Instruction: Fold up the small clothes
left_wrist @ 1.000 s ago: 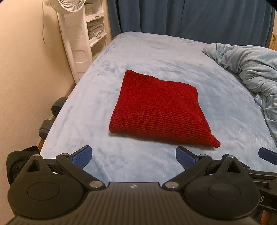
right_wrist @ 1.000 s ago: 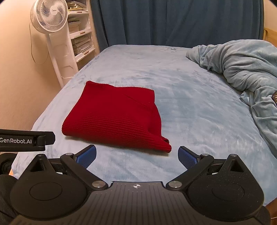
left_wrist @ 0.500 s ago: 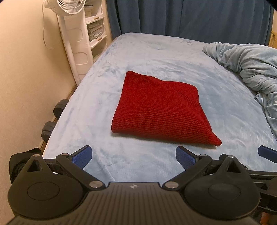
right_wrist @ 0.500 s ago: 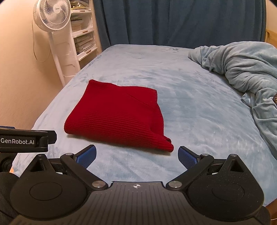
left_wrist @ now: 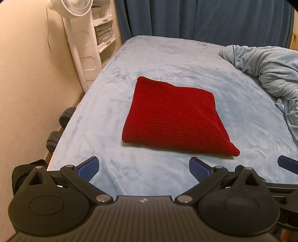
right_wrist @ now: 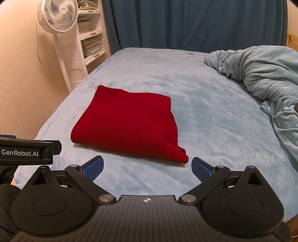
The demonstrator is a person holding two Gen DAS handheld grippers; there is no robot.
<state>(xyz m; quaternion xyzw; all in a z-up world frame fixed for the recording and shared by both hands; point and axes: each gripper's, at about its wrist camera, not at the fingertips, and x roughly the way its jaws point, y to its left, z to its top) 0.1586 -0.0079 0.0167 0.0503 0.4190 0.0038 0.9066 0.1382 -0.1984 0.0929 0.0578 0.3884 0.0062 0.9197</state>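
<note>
A red knitted garment (left_wrist: 175, 119) (right_wrist: 128, 130) lies folded into a flat square on the light blue bed (left_wrist: 167, 61) (right_wrist: 214, 119). My left gripper (left_wrist: 143, 168) hovers over the bed's near edge, short of the garment, open and empty. My right gripper (right_wrist: 147, 167) is also open with nothing between its blue pads, its right pad close to the garment's near right corner but not touching. The left gripper's body shows at the left edge of the right wrist view, and a blue pad of the right gripper (left_wrist: 287, 164) shows at the right edge of the left wrist view.
A crumpled light blue blanket (left_wrist: 270, 74) (right_wrist: 260, 74) is heaped on the bed's right side. A white fan (right_wrist: 57, 16) and shelves (left_wrist: 104, 35) stand by the beige wall at left. Dark blue curtains (right_wrist: 186, 24) hang behind. Dark dumbbells (left_wrist: 59, 128) lie beside the bed.
Both grippers have drifted slightly back and left, so the garment appears shifted a little right in both views. Garment unmoved; both stay open.
</note>
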